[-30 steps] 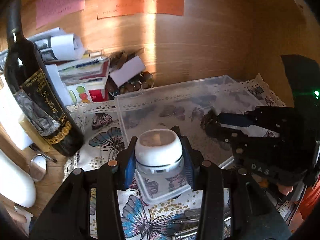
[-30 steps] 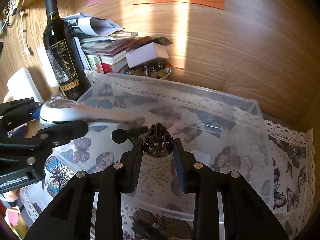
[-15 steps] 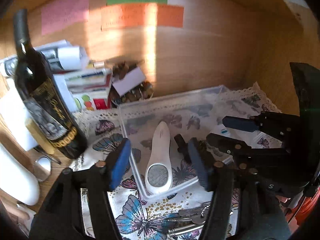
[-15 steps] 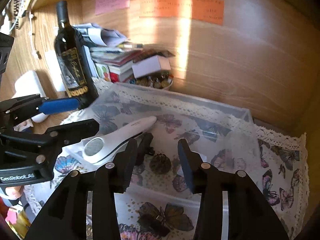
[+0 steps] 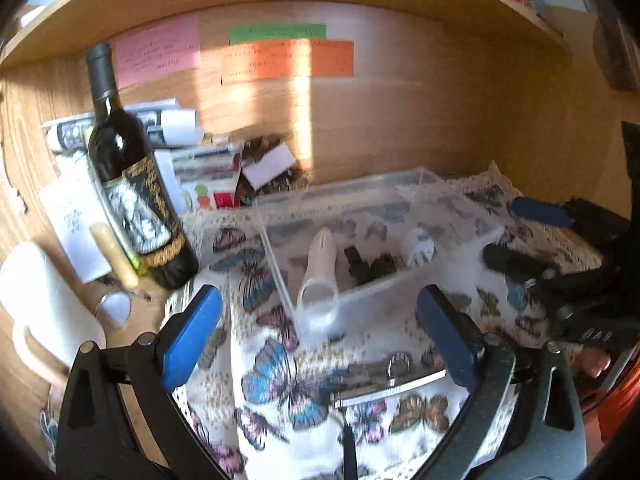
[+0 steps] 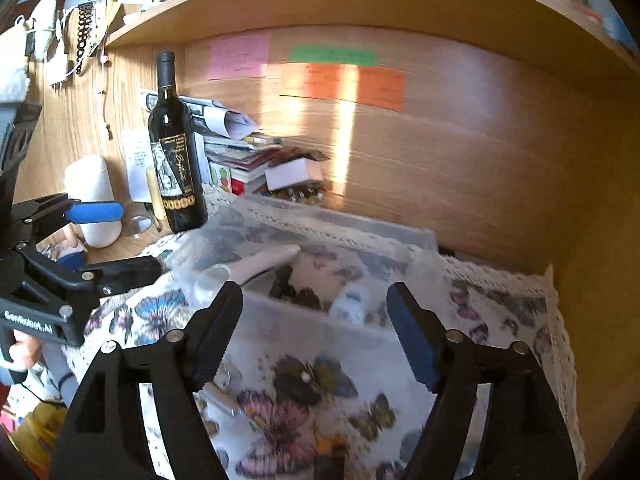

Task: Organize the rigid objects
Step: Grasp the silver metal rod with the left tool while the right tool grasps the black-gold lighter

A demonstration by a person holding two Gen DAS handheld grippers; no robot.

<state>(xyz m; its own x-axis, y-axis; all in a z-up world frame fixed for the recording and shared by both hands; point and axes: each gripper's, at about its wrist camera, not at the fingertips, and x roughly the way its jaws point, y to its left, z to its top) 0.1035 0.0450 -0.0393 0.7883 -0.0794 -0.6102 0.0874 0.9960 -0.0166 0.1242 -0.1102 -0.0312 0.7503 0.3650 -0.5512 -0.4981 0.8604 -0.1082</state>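
Observation:
A clear plastic bin (image 5: 384,280) sits on the butterfly cloth; it also shows in the right wrist view (image 6: 320,320). Inside lie a white handled device (image 5: 320,264) (image 6: 256,266), a dark spiky brush (image 5: 372,266) (image 6: 296,292) and a small white bottle (image 5: 418,246) (image 6: 352,300). My left gripper (image 5: 320,336) is open and empty, pulled back in front of the bin. My right gripper (image 6: 314,332) is open and empty, also in front of the bin. Keys and a metal tool (image 5: 384,380) lie on the cloth below the left gripper.
A dark wine bottle (image 5: 132,184) stands left of the bin, with stacked books and papers (image 5: 200,160) behind. A white mug (image 6: 94,200) and a small mirror (image 5: 114,306) sit on the wooden desk at left. A shelf board runs overhead.
Both grippers let go of their objects into the bin, opened wide and drew back and up. The white device and the dark brush now lie in the bin.

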